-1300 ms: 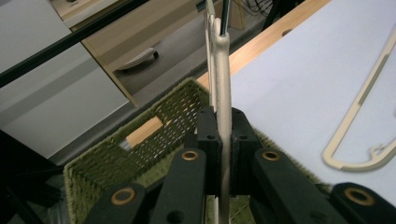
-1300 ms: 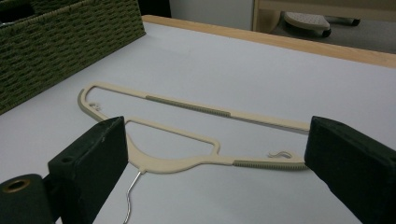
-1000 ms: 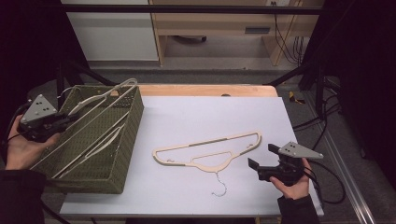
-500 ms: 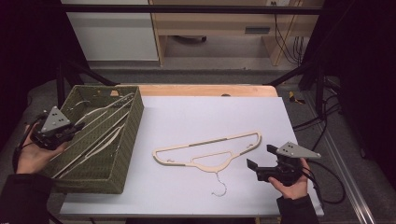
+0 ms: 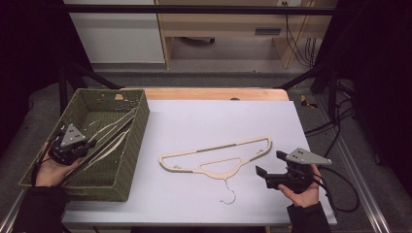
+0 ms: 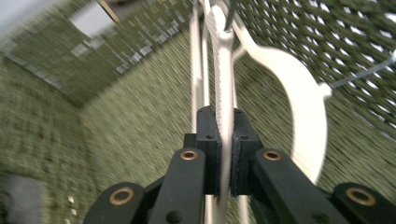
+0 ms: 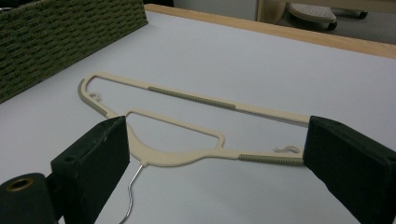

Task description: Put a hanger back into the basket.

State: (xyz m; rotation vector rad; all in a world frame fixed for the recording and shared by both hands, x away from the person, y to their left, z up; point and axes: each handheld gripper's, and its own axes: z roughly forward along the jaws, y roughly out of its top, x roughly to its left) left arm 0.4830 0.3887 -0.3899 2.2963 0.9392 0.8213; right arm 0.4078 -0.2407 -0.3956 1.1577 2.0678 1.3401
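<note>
Your left tongs, clamped on a cream hanger, have sunk into the green wicker basket since a moment ago, so release looks next. Your right tongs hang open near the second hanger lying on the table.

basket walls hemming left claw, open table beyond

In the left gripper view the basket wall is blurring, and the hanger pinched in the left tool is running off the top edge. In the high view that tool's tips are hiding behind its grey plate. In the right gripper view the bottom edge is cutting off the table hanger's wire hook.
</note>
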